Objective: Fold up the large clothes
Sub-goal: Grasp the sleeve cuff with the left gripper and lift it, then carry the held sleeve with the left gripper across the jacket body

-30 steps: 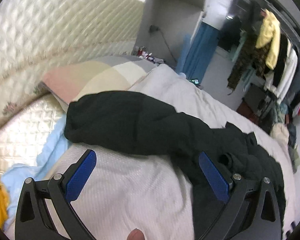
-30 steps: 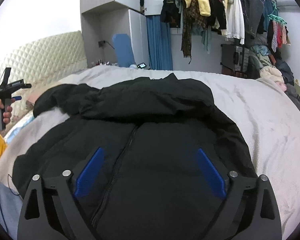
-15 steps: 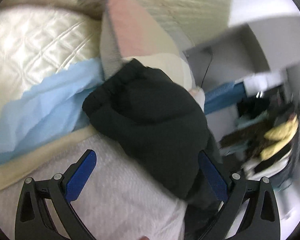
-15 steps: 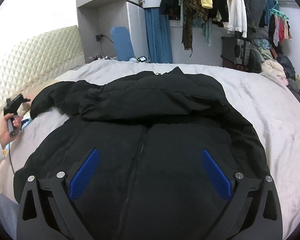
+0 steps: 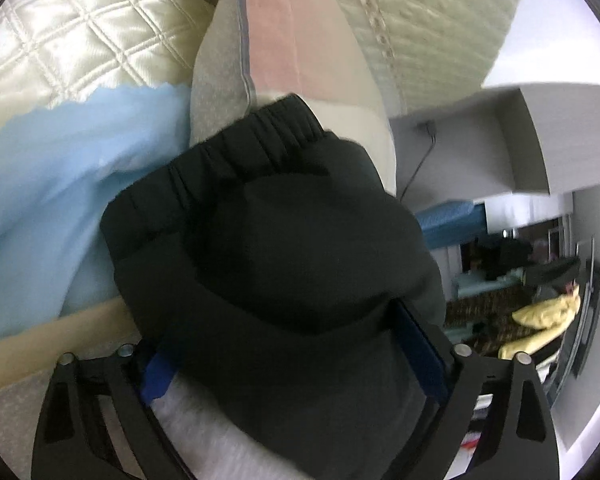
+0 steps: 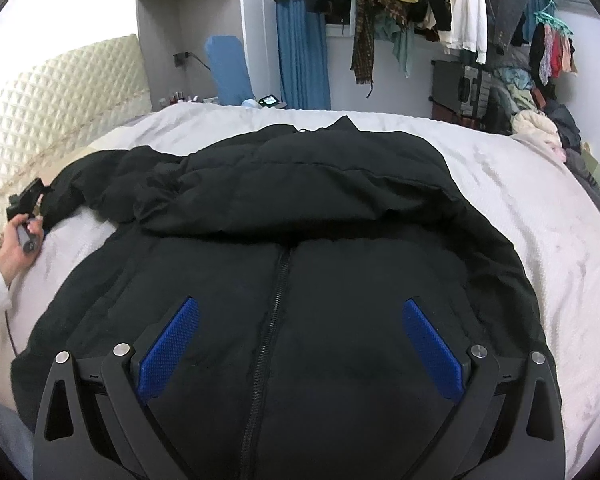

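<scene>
Black jacket (image 6: 300,240) lies spread zip-up on bed (image 6: 540,216), one sleeve (image 5: 268,240) stretched twd pillow (image 5: 292,40) by headboard (image 6: 52,104). L gripper (image 5: 296,356): fingers wide apart, sleeve cuff end lying between them, not clamped. R gripper (image 6: 296,348): fingers apart, nothing held, over jacket's lower front astride zip (image 6: 272,320). Clothes rack (image 6: 440,4) behind bed.
</scene>
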`<state>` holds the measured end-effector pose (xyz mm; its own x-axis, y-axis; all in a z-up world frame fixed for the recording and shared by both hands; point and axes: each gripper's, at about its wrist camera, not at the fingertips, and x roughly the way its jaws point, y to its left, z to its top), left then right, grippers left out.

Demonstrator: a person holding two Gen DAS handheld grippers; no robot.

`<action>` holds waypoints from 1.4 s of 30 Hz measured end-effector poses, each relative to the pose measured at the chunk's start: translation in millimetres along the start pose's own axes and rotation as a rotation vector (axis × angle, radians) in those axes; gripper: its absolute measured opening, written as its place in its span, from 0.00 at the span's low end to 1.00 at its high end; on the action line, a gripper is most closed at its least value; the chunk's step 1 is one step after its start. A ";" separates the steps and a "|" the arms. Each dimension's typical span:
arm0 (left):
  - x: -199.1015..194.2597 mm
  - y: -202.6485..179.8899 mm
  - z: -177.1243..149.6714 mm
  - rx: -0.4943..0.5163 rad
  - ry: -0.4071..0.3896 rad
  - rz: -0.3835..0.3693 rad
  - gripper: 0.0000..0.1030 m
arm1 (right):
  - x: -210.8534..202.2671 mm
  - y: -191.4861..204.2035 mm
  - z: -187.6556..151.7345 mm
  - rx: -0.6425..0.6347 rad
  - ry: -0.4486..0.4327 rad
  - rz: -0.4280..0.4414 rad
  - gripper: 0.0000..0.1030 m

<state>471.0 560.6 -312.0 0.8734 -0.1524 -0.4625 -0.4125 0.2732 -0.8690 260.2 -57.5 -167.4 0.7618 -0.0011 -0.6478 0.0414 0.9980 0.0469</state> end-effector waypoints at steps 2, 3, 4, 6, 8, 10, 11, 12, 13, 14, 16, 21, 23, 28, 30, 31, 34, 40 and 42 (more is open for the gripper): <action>4.1 3.3 9.1 -0.032 -0.023 0.003 0.74 | 1.7 -0.5 -0.5 0.000 0.004 -0.007 0.99; 4.1 4.0 11.7 -0.052 -0.028 -0.008 0.63 | 2.3 -0.8 -0.8 0.001 0.007 -0.007 0.99; 4.6 2.8 15.9 -0.062 -0.029 -0.015 0.59 | 2.1 -1.1 -0.9 0.001 0.007 -0.006 0.99; 2.0 -7.4 23.3 -0.032 -0.033 -0.007 0.38 | 0.6 -2.3 -1.3 -0.002 0.003 -0.012 0.99; -5.7 -24.6 29.3 0.030 -0.056 0.023 0.26 | -1.0 -3.2 -0.9 -0.001 -0.004 -0.011 0.99; -17.7 -38.7 33.1 0.075 -0.091 0.053 0.18 | -3.4 -5.0 -0.7 0.002 -0.010 -0.006 0.99; -25.9 -45.3 34.5 0.090 -0.115 0.067 0.14 | -5.2 -5.9 -0.7 0.002 -0.014 -0.003 0.99; -37.3 -50.4 35.4 0.100 -0.139 0.076 0.10 | -7.3 -6.9 -1.0 0.002 -0.019 0.000 0.99; -48.8 -55.9 35.9 0.116 -0.172 0.095 0.09 | -9.4 -7.5 -0.7 0.001 -0.024 0.002 0.99; -58.1 -60.1 35.6 0.129 -0.197 0.113 0.08 | -12.3 -8.4 -0.7 0.000 -0.032 0.003 0.99; -76.2 -66.5 31.8 0.147 -0.223 0.130 0.07 | -18.0 -10.9 -0.5 0.001 -0.049 0.005 0.99; -114.2 -86.1 12.7 0.223 -0.257 0.174 0.05 | -29.9 -21.4 -4.0 0.010 -0.065 0.021 0.99; -127.7 -95.8 1.6 0.257 -0.271 0.191 0.05 | -32.7 -25.5 -7.5 0.007 -0.062 0.022 0.99; -158.3 -113.7 -26.1 0.312 -0.297 0.208 0.05 | -38.6 -31.2 -13.9 0.000 -0.062 0.029 0.99; -166.1 -127.0 -34.5 0.342 -0.303 0.213 0.05 | -42.7 -33.0 -13.8 0.000 -0.078 0.028 1.00; -170.2 -135.4 -39.3 0.358 -0.306 0.216 0.05 | -45.0 -33.7 -13.1 -0.002 -0.090 0.025 1.00; -182.3 -159.7 -53.2 0.400 -0.310 0.215 0.05 | -49.0 -36.0 -11.6 -0.010 -0.112 0.024 1.00; -201.6 -213.0 -83.5 0.496 -0.336 0.216 0.06 | -50.0 -43.3 -14.1 -0.013 -0.108 0.041 1.00; -207.0 -230.2 -95.3 0.515 -0.342 0.208 0.06 | -53.2 -46.5 -15.4 -0.013 -0.116 0.039 1.00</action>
<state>360.5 438.7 -32.9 0.8567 0.2406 -0.4562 -0.4794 0.6979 -0.5321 207.7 -102.8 -146.9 0.8326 0.0311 -0.5530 0.0027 0.9982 0.0603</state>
